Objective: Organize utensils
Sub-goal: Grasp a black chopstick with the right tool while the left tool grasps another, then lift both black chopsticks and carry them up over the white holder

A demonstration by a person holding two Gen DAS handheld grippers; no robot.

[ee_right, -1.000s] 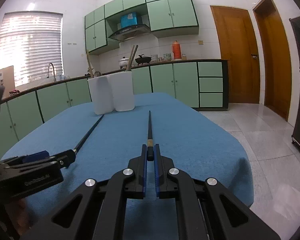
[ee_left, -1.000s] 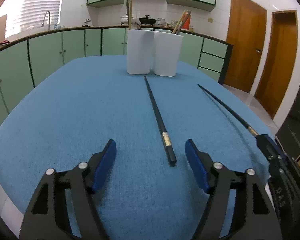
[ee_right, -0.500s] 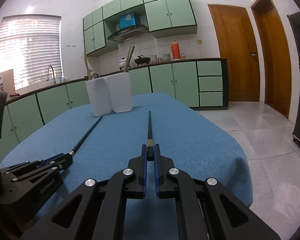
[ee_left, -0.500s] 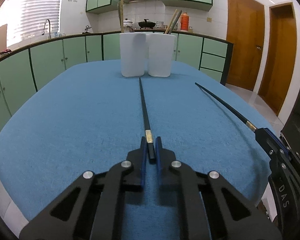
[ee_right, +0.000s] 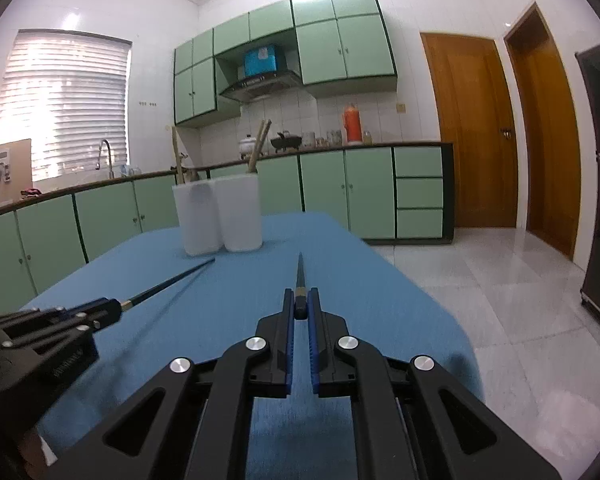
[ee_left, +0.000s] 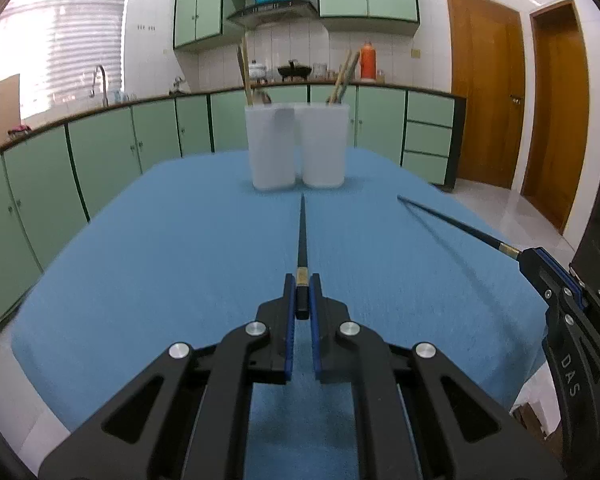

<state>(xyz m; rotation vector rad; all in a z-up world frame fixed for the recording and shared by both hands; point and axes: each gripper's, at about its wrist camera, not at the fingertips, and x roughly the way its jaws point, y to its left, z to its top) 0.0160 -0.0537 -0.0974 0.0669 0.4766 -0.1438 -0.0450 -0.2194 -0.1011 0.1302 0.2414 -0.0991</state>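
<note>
My left gripper (ee_left: pixel 301 285) is shut on the thick end of a black chopstick (ee_left: pixel 301 236) and holds it above the blue table (ee_left: pixel 172 248), tip toward two white holders (ee_left: pixel 298 147). My right gripper (ee_right: pixel 300 299) is shut on a second black chopstick (ee_right: pixel 299 277), also lifted. Each gripper shows in the other's view: the right one (ee_left: pixel 540 268) with its chopstick (ee_left: pixel 448 220), the left one (ee_right: pixel 104 309) with its chopstick (ee_right: pixel 168 283). The holders (ee_right: pixel 219 216) hold wooden utensils (ee_left: pixel 342 78).
Green kitchen cabinets (ee_left: pixel 100 152) and a counter run behind the table. The table's right edge (ee_right: pixel 440 304) drops to a tiled floor (ee_right: pixel 520 300). Wooden doors (ee_right: pixel 472 132) stand at the right.
My left gripper closed on the chopstick lying on the table and lifted it. My right gripper raised its chopstick higher. Both views now sit higher above the cloth.
</note>
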